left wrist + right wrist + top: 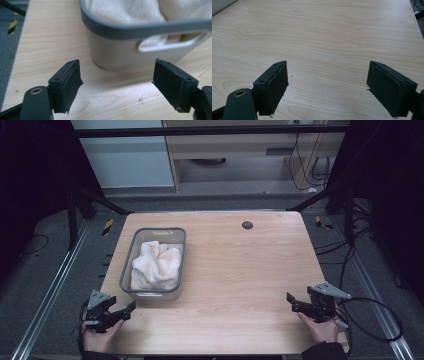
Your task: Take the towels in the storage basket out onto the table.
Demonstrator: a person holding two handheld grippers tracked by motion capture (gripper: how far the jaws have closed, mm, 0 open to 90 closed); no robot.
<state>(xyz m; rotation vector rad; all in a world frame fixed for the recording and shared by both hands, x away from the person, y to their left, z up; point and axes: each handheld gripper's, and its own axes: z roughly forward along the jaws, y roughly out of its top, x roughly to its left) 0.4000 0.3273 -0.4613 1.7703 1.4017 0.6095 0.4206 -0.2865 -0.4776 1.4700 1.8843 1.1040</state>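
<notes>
Here the thing to work on is the white towel (156,265), which lies crumpled inside the grey basket (128,265) and fills most of it, with folds rising to about the level of the rim. The basket stands on the left part of the wooden table (240,270). The left gripper (125,311) is just beside the near left corner of the basket, its jaws spread wide with nothing between them; in the left gripper view the near wall of the basket (112,53), with its handle slot, is directly in front of the jaws, and the towel (125,11) shows above the rim. The right gripper (291,302) is well apart from the basket, near the right edge of the table, and its jaws are also spread and empty over bare wood. I judge the towel to be soft, light and limp: it will sag and unfold when lifted, and it will not slip easily because the terry surface is rough. A good place to take hold seems to be a raised fold at the top of the pile, near the near end of the basket, pinching several layers together. The basket is probably light too, so it may drag along if the cloth catches on the rim.
</notes>
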